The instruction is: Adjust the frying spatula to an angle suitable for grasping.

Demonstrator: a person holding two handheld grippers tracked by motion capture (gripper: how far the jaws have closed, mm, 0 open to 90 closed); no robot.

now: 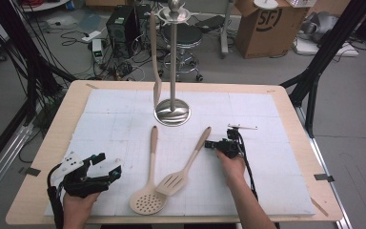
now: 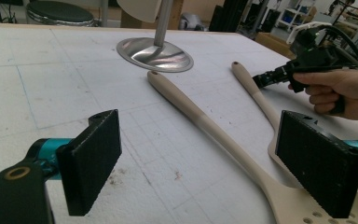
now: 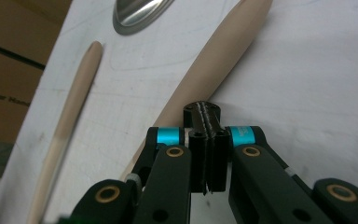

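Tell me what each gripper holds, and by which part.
Nothing is held. The left gripper stands open, and the right gripper is shut on nothing beside the slotted spatula's handle.

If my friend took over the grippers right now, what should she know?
Left gripper: open, holding nothing, near the table's front left corner.
Right gripper: shut with nothing between its jaws, tips right beside the slotted spatula's handle end.
The slotted spatula and the round skimmer lie flat on the white mat, handles pointing toward the metal stand.
Done: one spoon already hangs on the stand.
Left, probably: pick up and hang the other two.
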